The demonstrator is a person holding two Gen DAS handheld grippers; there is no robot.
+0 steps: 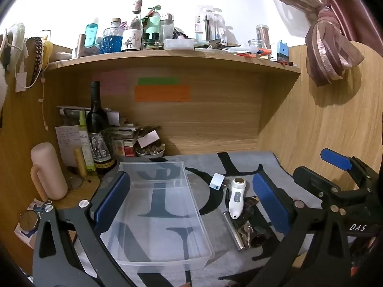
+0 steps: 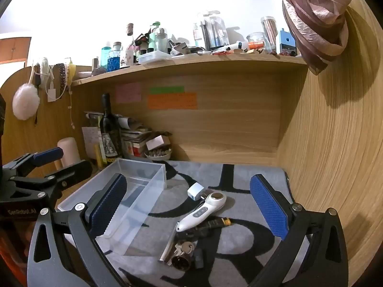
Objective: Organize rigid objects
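Observation:
A clear plastic box [image 1: 134, 258] [image 2: 100, 186] stands empty on the grey lettered mat. Right of it lies a pile: a white handheld device [image 1: 235, 197] [image 2: 203, 211], a small white plug adapter [image 1: 216, 181] [image 2: 195, 190], a metal bar [image 1: 233, 229] [image 2: 167, 246], keys [image 1: 246, 233] [image 2: 184, 247] and dark pieces. My left gripper [image 1: 191, 202] is open, hovering over the box's right side. My right gripper [image 2: 189, 205] is open above the pile; it also shows in the left wrist view [image 1: 335, 165].
A wine bottle [image 1: 98, 129], a pink cylinder [image 1: 47, 169], stacked papers and a bowl [image 1: 150, 151] crowd the desk's left back corner. A shelf [image 1: 172, 58] above holds several bottles. A wooden side panel [image 2: 335, 143] stands to the right.

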